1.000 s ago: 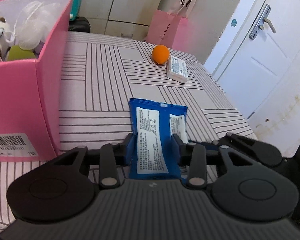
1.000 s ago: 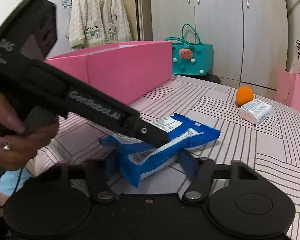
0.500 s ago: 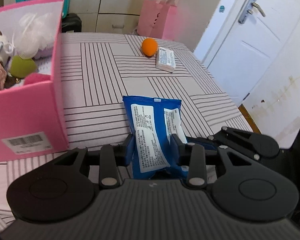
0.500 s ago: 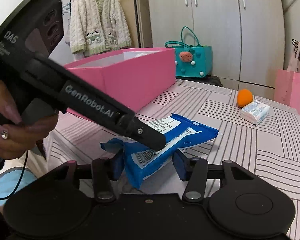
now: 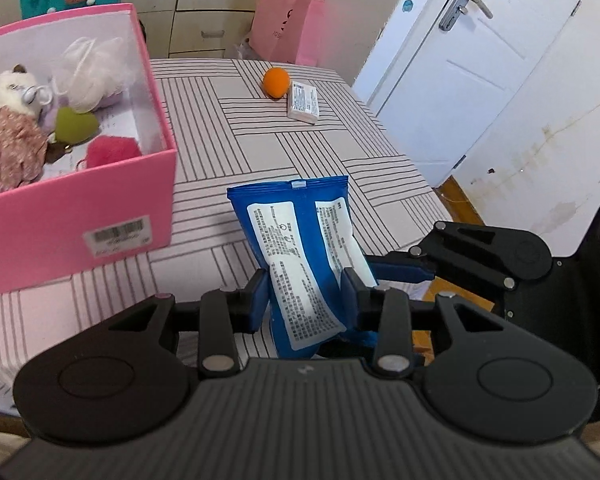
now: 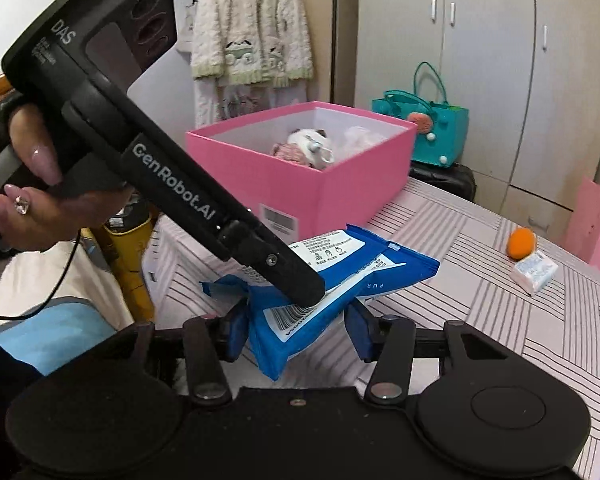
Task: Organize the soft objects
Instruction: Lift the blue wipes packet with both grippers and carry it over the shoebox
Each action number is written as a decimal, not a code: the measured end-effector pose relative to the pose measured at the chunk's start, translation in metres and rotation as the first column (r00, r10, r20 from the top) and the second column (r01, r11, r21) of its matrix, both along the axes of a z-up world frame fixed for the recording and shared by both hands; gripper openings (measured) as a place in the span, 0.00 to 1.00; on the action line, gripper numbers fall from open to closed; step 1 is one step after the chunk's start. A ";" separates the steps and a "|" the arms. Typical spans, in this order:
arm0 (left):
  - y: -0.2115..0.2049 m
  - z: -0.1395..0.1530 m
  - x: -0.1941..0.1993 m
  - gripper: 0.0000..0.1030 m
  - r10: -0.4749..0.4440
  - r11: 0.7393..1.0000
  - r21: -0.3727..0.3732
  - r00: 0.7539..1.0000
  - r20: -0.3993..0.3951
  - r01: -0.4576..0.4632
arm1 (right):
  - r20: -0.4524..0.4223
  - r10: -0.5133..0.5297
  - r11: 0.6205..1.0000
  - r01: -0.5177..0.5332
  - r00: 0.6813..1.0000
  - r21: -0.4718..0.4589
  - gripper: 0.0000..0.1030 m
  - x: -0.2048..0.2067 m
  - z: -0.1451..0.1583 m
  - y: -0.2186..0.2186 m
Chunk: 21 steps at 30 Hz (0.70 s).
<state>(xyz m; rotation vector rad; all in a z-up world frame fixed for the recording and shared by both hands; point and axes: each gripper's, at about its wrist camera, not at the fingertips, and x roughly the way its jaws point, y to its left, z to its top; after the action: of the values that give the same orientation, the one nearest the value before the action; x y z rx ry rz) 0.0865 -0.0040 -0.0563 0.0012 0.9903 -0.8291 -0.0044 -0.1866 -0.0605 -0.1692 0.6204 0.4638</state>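
Left wrist view: my left gripper (image 5: pixel 305 298) pinches the blue wipes pack (image 5: pixel 300 256) narrowly, my right gripper (image 6: pixel 296 332), jaws just closing, grips wider, pack lifted near the table's (image 5: pixel 260 152) right edge; carry level leftward into the pink box (image 5: pixel 156 120), releasing together.

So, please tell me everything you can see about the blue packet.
The blue packet is a soft plastic pouch, glossy, with crimped end seams and white printed labels, one bearing a barcode. It looks plump and slightly bent. It is lifted off the striped table, tilted, its far end pointing toward the orange ball. The left tongs pinch its near end, and the right tongs straddle it from the side, their jaws just closed further. The pink box stands beside it, apart.
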 end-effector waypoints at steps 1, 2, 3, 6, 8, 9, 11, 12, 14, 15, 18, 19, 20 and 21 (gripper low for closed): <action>0.004 0.003 -0.002 0.35 0.001 1.000 -0.003 1.000 -0.004 -0.001 | -0.009 0.008 1.000 -0.008 1.000 0.003 0.54 -0.001 0.004 0.003; 0.008 0.005 -0.004 0.35 0.002 1.000 -0.006 1.000 -0.005 -0.002 | -0.013 0.015 1.000 -0.015 1.000 0.002 0.54 -0.001 0.007 0.005; 0.013 0.009 -0.005 0.35 0.004 1.000 -0.007 1.000 -0.008 -0.005 | -0.017 0.023 1.000 -0.023 1.000 0.001 0.54 -0.002 0.011 0.007; 0.028 0.019 -0.009 0.37 0.013 1.000 -0.008 1.000 -0.011 -0.013 | -0.030 0.055 0.998 -0.055 0.998 0.003 0.54 -0.001 0.021 0.017; 0.038 0.027 -0.012 0.37 0.020 1.000 -0.015 1.000 0.005 -0.020 | -0.030 0.084 0.996 -0.084 0.996 0.006 0.54 0.001 0.029 0.025; 0.044 0.032 -0.014 0.37 0.027 0.999 -0.020 0.999 0.017 -0.027 | -0.027 0.099 0.995 -0.098 0.995 0.011 0.54 0.002 0.032 0.028; 0.056 0.042 -0.015 0.37 0.054 0.998 -0.036 0.997 0.049 -0.052 | -0.001 0.125 0.992 -0.125 0.992 0.009 0.54 0.006 0.040 0.036; 0.062 0.046 -0.015 0.37 0.065 0.997 -0.043 0.995 0.073 -0.062 | 0.011 0.132 0.991 -0.132 0.991 0.007 0.54 0.009 0.043 0.040; 0.071 0.053 -0.013 0.37 0.089 0.995 -0.064 0.991 0.105 -0.083 | 0.043 0.144 0.990 -0.144 0.989 -0.001 0.54 0.016 0.049 0.048; 0.076 0.055 -0.010 0.37 0.100 0.993 -0.073 0.988 0.119 -0.092 | 0.056 0.151 0.989 -0.151 0.987 -0.004 0.55 0.019 0.052 0.051; 0.088 0.063 0.001 0.37 0.132 0.988 -0.099 0.980 0.146 -0.119 | 0.081 0.163 0.986 -0.164 0.983 0.009 0.55 0.035 0.059 0.060; 0.091 0.066 0.006 0.38 0.142 0.986 -0.106 0.978 0.154 -0.127 | 0.090 0.166 0.986 -0.168 0.982 0.014 0.55 0.042 0.061 0.062; 0.094 0.068 0.011 0.38 0.153 0.984 -0.113 0.975 0.160 -0.136 | 0.098 0.168 0.985 -0.170 0.981 0.021 0.55 0.049 0.063 0.064; 0.097 0.071 0.017 0.38 0.162 0.983 -0.117 0.972 0.168 -0.143 | 0.102 0.170 0.985 -0.173 0.980 0.027 0.55 0.056 0.064 0.066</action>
<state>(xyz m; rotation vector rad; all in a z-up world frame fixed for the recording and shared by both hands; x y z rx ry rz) 0.1038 0.0926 0.0144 -0.0888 0.7690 -0.7249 0.0516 -0.1206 0.0040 -0.2119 0.5014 0.6287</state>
